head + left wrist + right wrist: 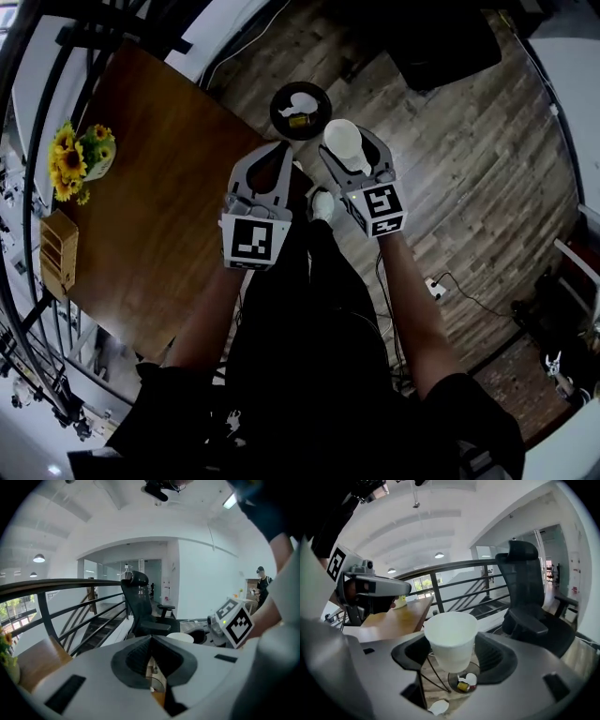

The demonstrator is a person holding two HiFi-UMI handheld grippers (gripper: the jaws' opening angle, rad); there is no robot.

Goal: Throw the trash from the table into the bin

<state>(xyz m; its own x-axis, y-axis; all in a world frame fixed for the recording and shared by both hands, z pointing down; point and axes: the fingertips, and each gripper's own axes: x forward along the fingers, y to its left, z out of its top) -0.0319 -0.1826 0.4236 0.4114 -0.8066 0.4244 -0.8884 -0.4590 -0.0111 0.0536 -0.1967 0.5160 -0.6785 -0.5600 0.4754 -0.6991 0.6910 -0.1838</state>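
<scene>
My right gripper point(349, 141) point(450, 641) is shut on a white paper cup point(342, 142) point(450, 639), held upright just above the floor beside the table corner. Below and just beyond it stands a round black bin point(300, 111) point(464, 681) with a few scraps and a yellow piece inside. My left gripper point(281, 148) point(151, 638) hangs beside the right one over the corner of the brown table point(159, 234); its jaws meet at the tips with nothing between them. The cup point(180, 638) also shows past the left gripper's jaws.
A pot of yellow flowers point(80, 159) and a small wooden box point(58, 248) stand at the table's far left. A white object point(322, 204) point(437, 707) lies on the wooden floor under the grippers. A black office chair point(529, 602) and a railing point(70, 585) stand beyond the bin.
</scene>
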